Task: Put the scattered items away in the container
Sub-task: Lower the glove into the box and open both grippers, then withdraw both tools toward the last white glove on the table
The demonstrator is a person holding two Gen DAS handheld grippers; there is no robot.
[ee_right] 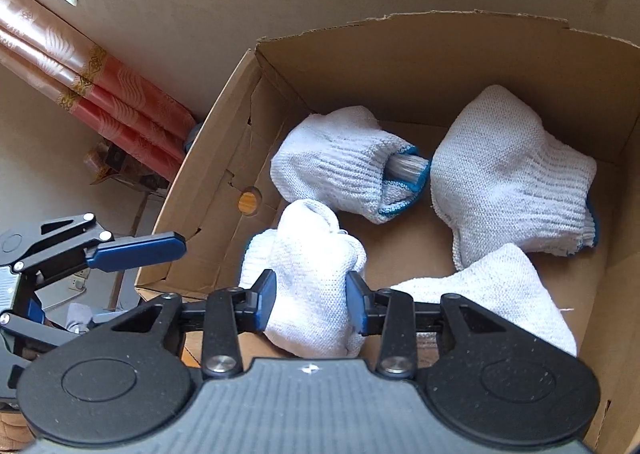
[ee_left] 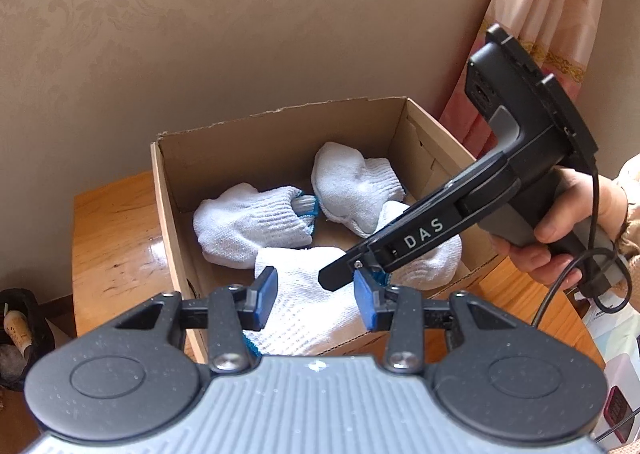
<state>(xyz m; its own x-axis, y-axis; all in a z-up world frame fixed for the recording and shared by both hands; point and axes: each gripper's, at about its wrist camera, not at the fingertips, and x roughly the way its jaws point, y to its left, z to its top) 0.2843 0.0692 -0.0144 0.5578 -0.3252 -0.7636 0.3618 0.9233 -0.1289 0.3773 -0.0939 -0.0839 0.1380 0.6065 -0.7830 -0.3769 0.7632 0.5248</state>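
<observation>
resting inside cardboard box [ee_right: 420, 65], white glove bundle [ee_right: 312, 282] between right gripper [ee_right: 311, 306] pads

Both units same build: grey ribbed housing, two round black discs at the front corners, black linkage arms on silver screws, blue pads on the fingers. Left gripper [ee_left: 315, 300] and right gripper [ee_right: 311, 304] look identical from their own cams. Side-on in the left view, the right unit has a black finger rail with white "DAS" lettering, a dark grey pistol handle, a flat black plate on top and a black cable looping off the base. Hand [ee_left: 568, 221] on the handle has a light, patterned cuff.
</observation>
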